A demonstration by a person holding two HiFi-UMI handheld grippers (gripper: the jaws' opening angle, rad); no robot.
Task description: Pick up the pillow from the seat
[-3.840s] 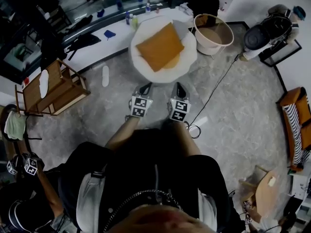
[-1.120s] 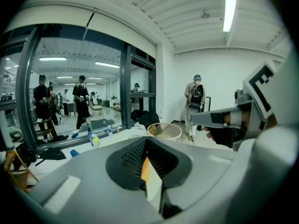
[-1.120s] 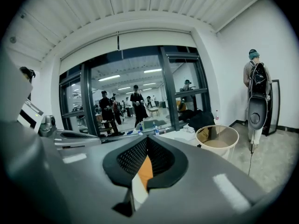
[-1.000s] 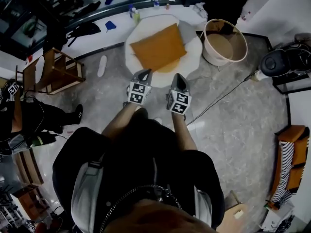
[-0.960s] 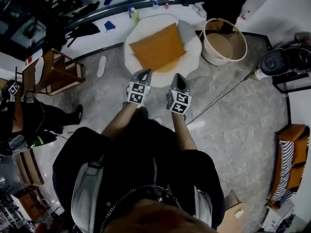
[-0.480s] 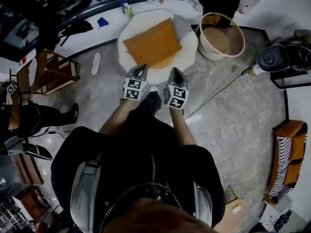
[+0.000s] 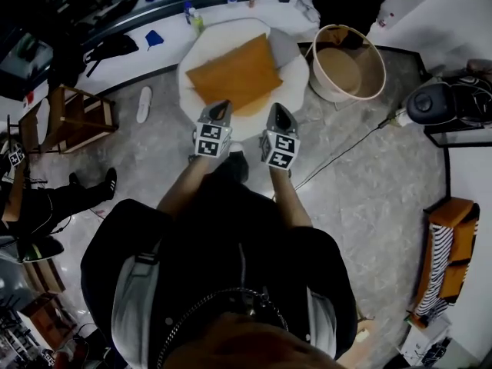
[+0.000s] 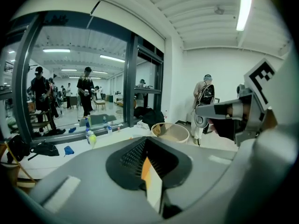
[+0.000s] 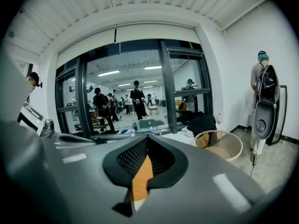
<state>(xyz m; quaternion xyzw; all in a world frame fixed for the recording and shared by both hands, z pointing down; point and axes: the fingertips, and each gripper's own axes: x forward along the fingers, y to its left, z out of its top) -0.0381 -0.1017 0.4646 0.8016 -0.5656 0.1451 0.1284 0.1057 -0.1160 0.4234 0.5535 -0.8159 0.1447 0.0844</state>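
Lying ahead: flat orange square fabric pillow [image 7: 234,74] on round white cushioned seat [image 7: 201,48], turned cornerwise, one corner twd the person
Left gripper [image 7: 223,110]: jaws together, nothing held; tip over pillow's near-left edge in head view
Right gripper [image 7: 278,112]: jaws together, nothing held; tip over seat rim, just R of pillow's near corner
Bearing: pillow fwd & below both tips; height gap can't tell
Nearer: left, slightly, by my read
Next, prob: open jaws, dip onto near edges
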